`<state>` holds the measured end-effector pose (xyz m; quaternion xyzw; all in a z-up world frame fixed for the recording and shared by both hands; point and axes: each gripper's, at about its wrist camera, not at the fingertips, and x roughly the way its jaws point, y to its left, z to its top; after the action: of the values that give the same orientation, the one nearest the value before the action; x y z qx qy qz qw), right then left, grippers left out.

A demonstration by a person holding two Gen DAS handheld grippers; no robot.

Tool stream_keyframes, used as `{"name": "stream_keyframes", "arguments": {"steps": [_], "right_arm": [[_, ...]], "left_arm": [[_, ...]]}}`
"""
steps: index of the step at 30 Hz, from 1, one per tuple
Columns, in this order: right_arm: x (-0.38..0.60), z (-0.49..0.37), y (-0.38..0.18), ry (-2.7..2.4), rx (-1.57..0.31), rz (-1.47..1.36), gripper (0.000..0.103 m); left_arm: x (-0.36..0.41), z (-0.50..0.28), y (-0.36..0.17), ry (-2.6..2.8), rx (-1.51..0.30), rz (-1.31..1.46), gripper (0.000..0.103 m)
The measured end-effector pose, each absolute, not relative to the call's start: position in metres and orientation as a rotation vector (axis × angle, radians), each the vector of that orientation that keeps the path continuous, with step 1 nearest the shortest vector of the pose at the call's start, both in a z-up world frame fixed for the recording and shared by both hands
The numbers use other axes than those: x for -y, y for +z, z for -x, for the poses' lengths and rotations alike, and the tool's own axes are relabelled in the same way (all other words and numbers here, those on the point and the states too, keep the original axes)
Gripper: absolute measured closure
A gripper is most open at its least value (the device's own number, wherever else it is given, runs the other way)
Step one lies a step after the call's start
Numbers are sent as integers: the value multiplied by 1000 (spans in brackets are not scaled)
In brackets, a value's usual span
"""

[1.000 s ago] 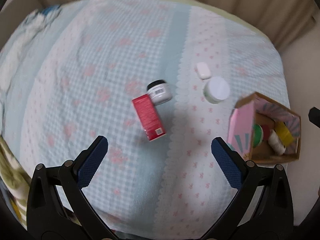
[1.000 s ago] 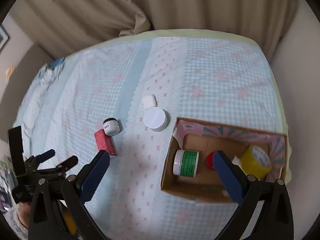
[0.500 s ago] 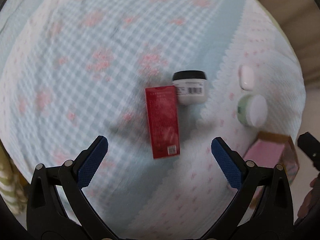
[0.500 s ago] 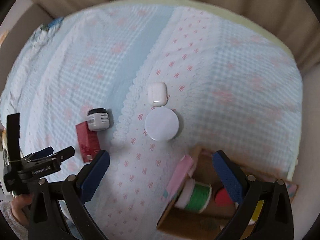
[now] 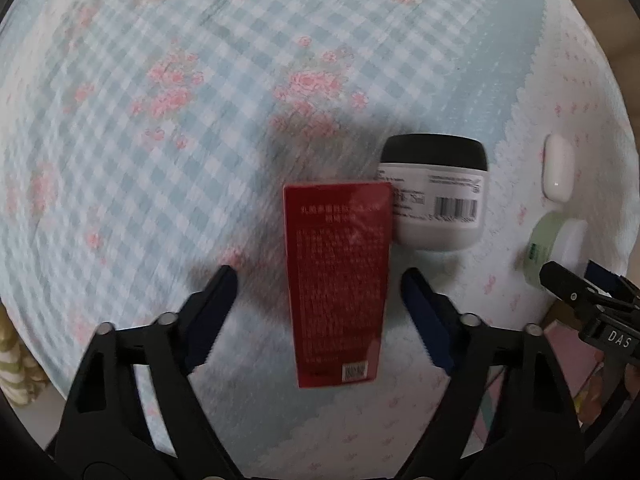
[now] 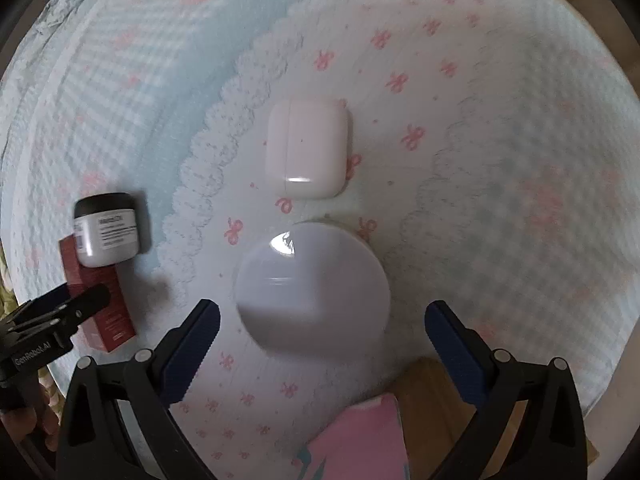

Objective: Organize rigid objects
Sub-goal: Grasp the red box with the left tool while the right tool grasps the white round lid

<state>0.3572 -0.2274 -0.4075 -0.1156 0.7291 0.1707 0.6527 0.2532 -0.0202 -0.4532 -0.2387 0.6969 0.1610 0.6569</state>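
Across the checked floral bedspread (image 5: 168, 128) lie red box (image 5: 338, 280) and jar (image 5: 436, 196).

Soft, dim indoor light. Both fisheye views bend hard at the edges, black vignette corners. Motion blur smears the bedspread (image 5: 168, 128). Glare spots on white lid (image 6: 282, 242) and case (image 6: 306, 152). Dark shadow behind red box (image 5: 338, 280).

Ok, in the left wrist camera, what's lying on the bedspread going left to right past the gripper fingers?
Red box → black-lidded jar → white earbud case. The green jar with the white lid sits below the case at about the same spot across, so I leave it unranked.
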Motion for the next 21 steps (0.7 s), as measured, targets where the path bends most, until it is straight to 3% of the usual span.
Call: {"name": "stream_keyframes", "arguments": {"steps": [6, 8, 10, 21], "right_arm": [[227, -361, -430, 387, -1710, 248, 18], [227, -362, -432, 380, -1708, 245, 22], [227, -363, -432, 386, -1703, 241, 32], [214, -361, -423, 352, -1706, 231, 33]], "left_arm": [[30, -254, -467, 385, -1604, 530, 49], [35, -255, -467, 367, -1591, 535, 63], [41, -256, -465, 352, -1596, 502, 64], [27, -246, -448, 304, -1562, 523, 65]]}}
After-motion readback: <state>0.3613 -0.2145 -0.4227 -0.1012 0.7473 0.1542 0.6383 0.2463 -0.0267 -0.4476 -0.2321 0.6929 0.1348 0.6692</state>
